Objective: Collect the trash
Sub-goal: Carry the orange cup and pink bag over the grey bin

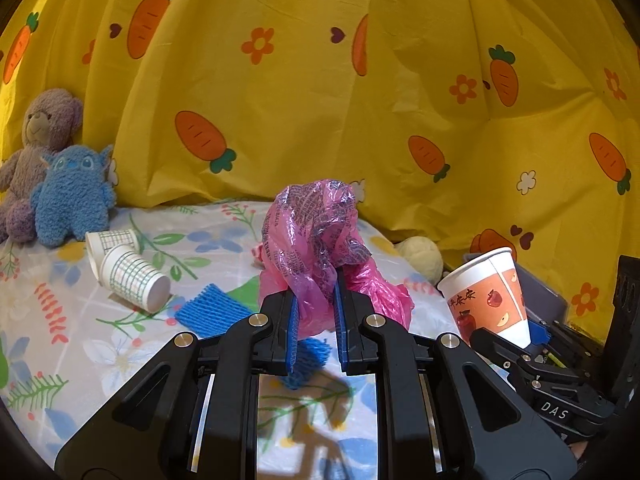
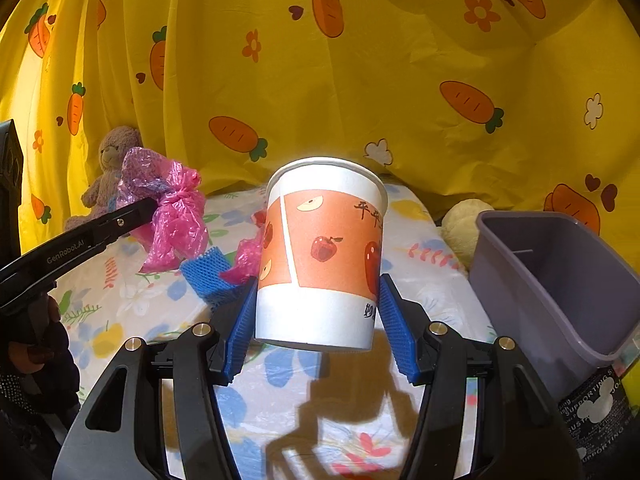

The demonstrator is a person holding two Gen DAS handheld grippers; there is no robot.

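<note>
1. Left gripper (image 1: 316, 312), lower centre of the left wrist view: blue pads nearly together, clamped on a crumpled pink plastic bag (image 1: 316, 236) that rises above the fingertips, clear of the floral bedsheet (image 1: 60, 312).
2. Right gripper (image 2: 318, 316), lower centre of the right wrist view: blue pads pressed against both sides of an orange-and-white paper cup (image 2: 322, 256) printed with apples; the cup stands nearly upright (slightly tilted) and is lifted off the sheet, its shadow falling below it.
3. In the left wrist view the same cup appears at the right edge, held in the other gripper; in the right wrist view the pink bag appears at middle left, at the tip of the other gripper.
4. Two checked paper cups (image 1: 128, 272), on their sides at middle left of the left wrist view, touching each other.
5. Blue foam net sleeve (image 1: 212, 312), lying on the sheet just right of those cups, near the left gripper's fingers; a second blue piece shows beneath the pads.
6. Purple plastic bin (image 2: 560, 280), right edge of the right wrist view, tilted, its visible interior bare, just beside the held cup.
7. Purple teddy bear (image 1: 36, 152) and blue plush toy (image 1: 72, 196), upper left, touching, against the yellow carrot-print curtain (image 1: 320, 100).
8. Cream plush ball (image 1: 424, 256), near the curtain's foot.
</note>
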